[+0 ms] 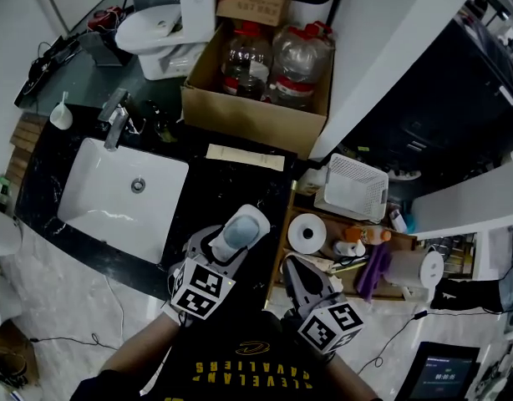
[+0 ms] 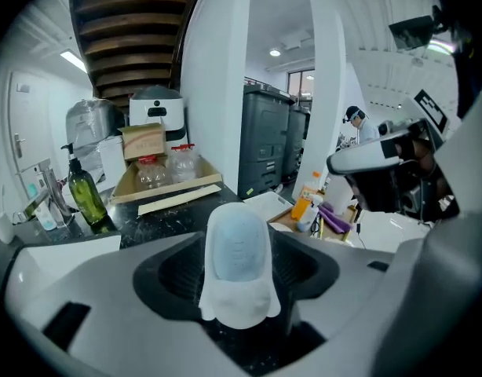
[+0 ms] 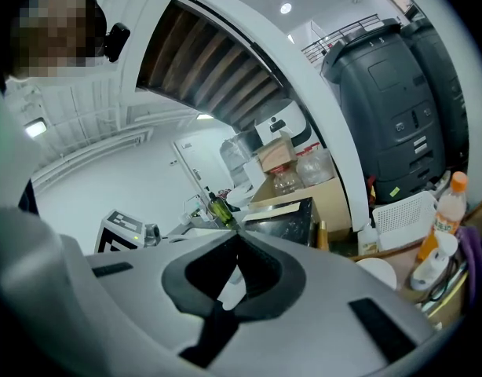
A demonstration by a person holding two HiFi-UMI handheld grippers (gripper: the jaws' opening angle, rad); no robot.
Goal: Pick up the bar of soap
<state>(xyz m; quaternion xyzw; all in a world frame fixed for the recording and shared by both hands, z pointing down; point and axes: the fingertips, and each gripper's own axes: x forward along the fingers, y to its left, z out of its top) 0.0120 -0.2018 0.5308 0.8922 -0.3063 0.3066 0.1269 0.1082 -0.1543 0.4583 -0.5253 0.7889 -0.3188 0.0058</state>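
The bar of soap [image 1: 240, 232] is a rounded pale blue-grey block on a white base, standing on the black counter [image 1: 231, 186] just right of the sink. My left gripper [image 1: 229, 242] reaches around it. In the left gripper view the soap [image 2: 235, 261] stands between the two jaws with dark gaps at both sides, so the left gripper [image 2: 237, 277] is open. My right gripper [image 1: 300, 276] hovers off the counter's right edge, above the wooden shelf. In its own view the right gripper [image 3: 237, 234] has its tips together with nothing between them.
A white sink [image 1: 98, 215] with a tap [image 1: 114, 115] lies at the left. At the back of the counter is a cardboard box [image 1: 248, 111] holding plastic jugs. A green bottle [image 2: 85, 196] stands by the tap. To the right are a paper roll [image 1: 307, 233], a white basket [image 1: 354, 186] and bottles.
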